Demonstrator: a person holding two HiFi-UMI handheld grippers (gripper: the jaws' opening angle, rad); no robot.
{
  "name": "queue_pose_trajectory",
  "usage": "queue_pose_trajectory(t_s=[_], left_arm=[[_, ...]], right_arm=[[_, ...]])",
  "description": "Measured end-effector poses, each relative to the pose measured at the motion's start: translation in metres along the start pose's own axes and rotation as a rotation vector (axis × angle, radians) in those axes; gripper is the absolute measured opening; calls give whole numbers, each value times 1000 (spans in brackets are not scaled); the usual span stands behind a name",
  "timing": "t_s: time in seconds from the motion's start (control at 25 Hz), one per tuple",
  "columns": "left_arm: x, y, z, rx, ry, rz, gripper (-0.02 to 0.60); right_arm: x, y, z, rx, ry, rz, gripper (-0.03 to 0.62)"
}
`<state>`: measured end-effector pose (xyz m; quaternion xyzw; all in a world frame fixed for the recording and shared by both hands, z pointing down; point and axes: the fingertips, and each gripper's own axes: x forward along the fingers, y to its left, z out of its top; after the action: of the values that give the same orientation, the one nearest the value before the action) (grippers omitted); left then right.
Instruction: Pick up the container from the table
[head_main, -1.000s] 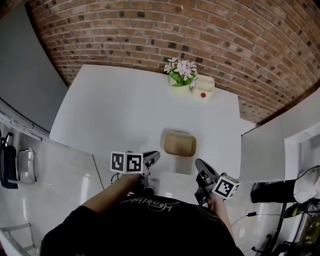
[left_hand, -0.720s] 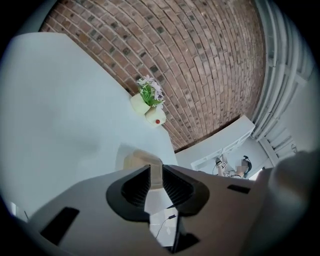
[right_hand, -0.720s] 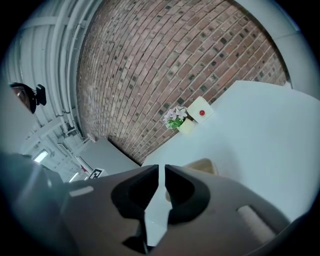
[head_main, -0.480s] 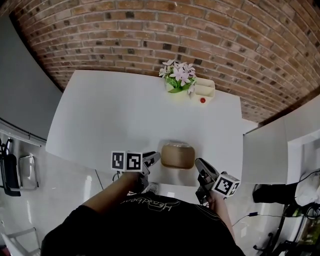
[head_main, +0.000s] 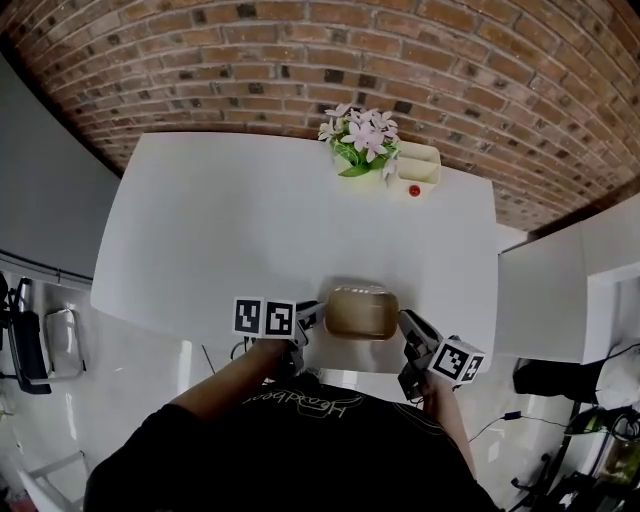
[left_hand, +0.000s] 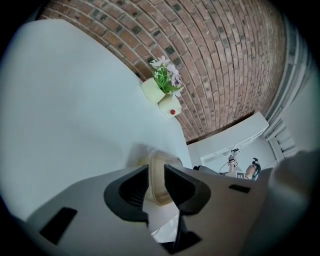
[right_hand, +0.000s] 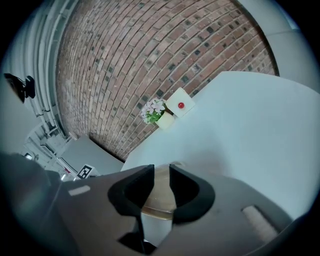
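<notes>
Both grippers have closed in on the container (head_main: 360, 312) since a second ago.
It's tan inside, contents unclear, and sits at the near edge of the white table (head_main: 230, 230), held between the two grippers. Far back, flowers (head_main: 360, 142) stand beside a white box (head_main: 418, 165) with a red bit in it, against the brick wall (head_main: 300, 60). The left gripper (head_main: 312, 316) has its jaws on the left rim. The right gripper (head_main: 408, 325) seems clamped on the right rim. Forearms low, tucked close.
</notes>
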<state>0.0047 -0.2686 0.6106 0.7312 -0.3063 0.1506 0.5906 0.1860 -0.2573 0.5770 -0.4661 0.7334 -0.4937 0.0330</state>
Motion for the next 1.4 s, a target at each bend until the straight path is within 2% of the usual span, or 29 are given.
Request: queue_pose_trajectory(t_s=[0.48, 1.2, 1.4], left_arm=[[23, 16, -11, -11, 71, 14, 80], [31, 18, -13, -38, 117, -32, 77], [33, 18, -13, -47, 129, -48, 77]], right_arm=[[11, -33, -18, -4, 61, -84, 84], [17, -44, -30, 112, 66, -63, 83], [20, -43, -29, 129, 72, -43, 57]])
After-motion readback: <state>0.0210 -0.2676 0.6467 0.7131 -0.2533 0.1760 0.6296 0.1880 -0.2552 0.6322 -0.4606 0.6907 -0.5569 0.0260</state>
